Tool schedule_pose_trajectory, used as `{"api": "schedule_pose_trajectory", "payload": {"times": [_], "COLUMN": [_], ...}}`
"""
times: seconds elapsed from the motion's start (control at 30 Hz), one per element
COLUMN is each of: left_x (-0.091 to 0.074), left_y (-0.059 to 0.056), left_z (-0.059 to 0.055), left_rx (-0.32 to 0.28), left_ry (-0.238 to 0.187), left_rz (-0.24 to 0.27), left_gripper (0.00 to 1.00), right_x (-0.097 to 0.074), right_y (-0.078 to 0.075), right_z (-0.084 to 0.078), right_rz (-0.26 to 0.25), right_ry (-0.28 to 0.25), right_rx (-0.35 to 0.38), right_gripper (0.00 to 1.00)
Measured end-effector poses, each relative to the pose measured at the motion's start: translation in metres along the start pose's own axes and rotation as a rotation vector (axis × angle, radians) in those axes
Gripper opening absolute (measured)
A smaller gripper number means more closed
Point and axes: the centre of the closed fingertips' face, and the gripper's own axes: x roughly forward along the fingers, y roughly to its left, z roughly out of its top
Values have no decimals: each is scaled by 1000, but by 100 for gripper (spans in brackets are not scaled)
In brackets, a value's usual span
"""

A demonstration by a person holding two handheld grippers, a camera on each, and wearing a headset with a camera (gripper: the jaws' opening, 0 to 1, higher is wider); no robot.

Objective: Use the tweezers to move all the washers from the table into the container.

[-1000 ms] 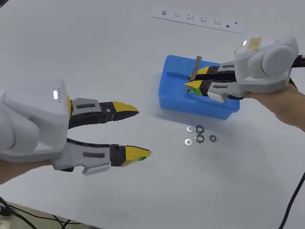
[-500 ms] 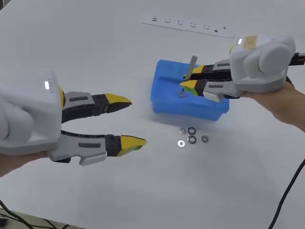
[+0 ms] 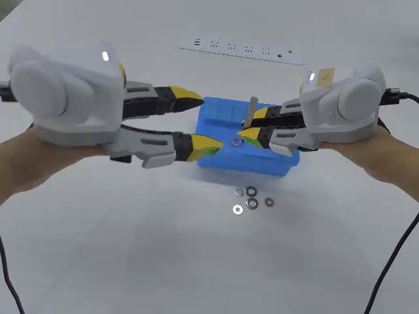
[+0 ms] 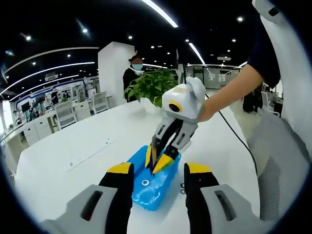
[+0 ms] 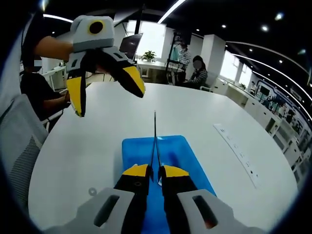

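1. The right tool (image 3: pixel 252 125) is clenched on the tweezers (image 3: pixel 251 110). Its jaws are pinched close, probably so the thin metal strip cannot twist.
2. It reaches in from 3 o'clock and hangs over the blue container (image 3: pixel 262 165). This looks like a drop-off position rather than a pick-up.
3. A lone washer (image 3: pixel 236 142) lies on the container floor, at about 8 o'clock of the right tool's tips and close to them. I cannot tell whether the tweezers pinch anything.
4. The left tool (image 3: pixel 208 121) is released, with its jaws wide apart and nothing between them. It hovers at the container's 9 o'clock edge, likely standing by or ready to steady the container.
5. The washers (image 3: pixel 252 200) sit in a small cluster on the desk (image 3: pixel 131 248), at 6 o'clock of the container, near its front wall but not touching it.
6. From the tweezers, that cluster is also at roughly 6 o'clock and lower, with the container's front wall between them. The next pick probably means lifting clear of that wall first.
7. A power strip (image 3: pixel 242 49) lies at 12 o'clock, well apart from the work.
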Motion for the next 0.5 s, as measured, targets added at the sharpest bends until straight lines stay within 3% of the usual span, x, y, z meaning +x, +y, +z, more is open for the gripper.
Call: {"api": "schedule_pose_trajectory", "payload": {"times": [0.1,0.2,0.37,0.5], "left_x": [18,31,40,39], "left_y": [0,3,4,1], "left_z": [9,9,0,0], "left_rx": [-18,-14,-13,-3], "left_ry": [-31,-36,-18,-19], "left_rz": [-37,-56,-91,-113], "left_gripper": [45,39,28,22], "right_x": [1,2,2,2], "right_y": [1,2,5,7], "right_z": [1,2,0,-1], "right_rz": [5,15,22,30], "right_ry": [-2,-1,5,12], "right_rx": [-5,-7,-11,-18], "right_gripper": [11,11,11,11]}}
